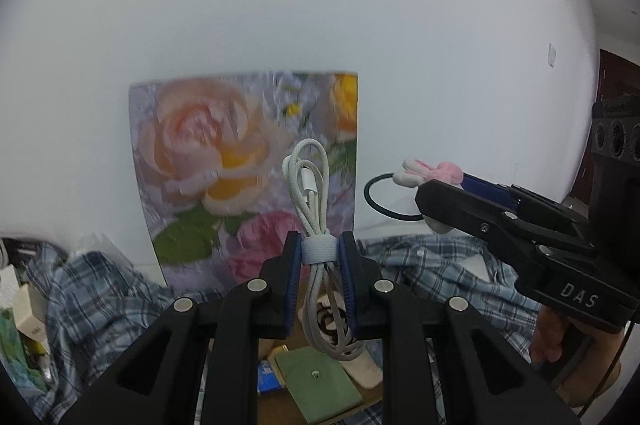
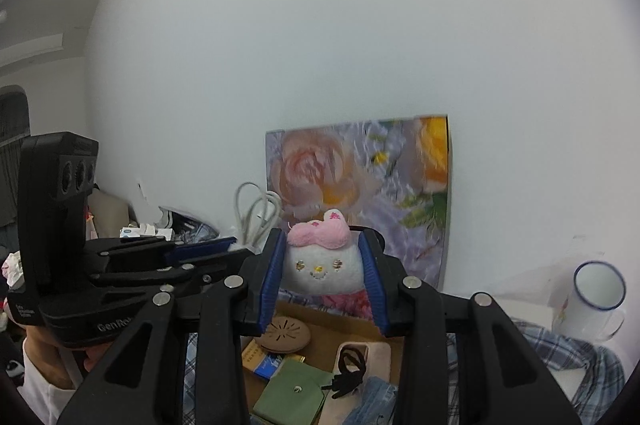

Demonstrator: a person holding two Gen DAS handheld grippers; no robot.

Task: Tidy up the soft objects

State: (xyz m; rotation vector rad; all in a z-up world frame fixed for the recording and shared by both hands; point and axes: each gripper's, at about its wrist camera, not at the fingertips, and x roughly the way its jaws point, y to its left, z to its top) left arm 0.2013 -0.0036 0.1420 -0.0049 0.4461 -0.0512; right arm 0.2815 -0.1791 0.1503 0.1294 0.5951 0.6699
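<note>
Both held things hang above the open brown cardboard box [image 2: 320, 335], which lies below and just ahead of the two grippers, so the coming move is probably a lowering into it. The left gripper [image 1: 318, 265] is pressed tight on a coiled white braided charging cable [image 1: 314, 193], pinching it at the pale fabric strap [image 1: 318, 249] that binds the coil. The cable's long axis stands roughly upright, with loops showing above and below the pads.

The right gripper [image 2: 322, 277] is part-way spread and pinches a small plush toy with a white face and pink cap [image 2: 320, 261] by its two sides; a black elastic loop [image 1: 384, 197] sticks out from the toy toward the left gripper (it looks like a hair tie). The two grippers are near each other, side by side.

The box already holds a green snap pouch [image 2: 292, 389], a round tan perforated disc [image 2: 286, 335], a black cord on a pale phone case [image 2: 352, 361] and a blue booklet [image 2: 268, 365]. It rests on blue plaid cloth [image 1: 100, 289], with a flower-printed board [image 1: 224, 161] leaning on the wall behind. Neither hand seems clearly nearer the box.
</note>
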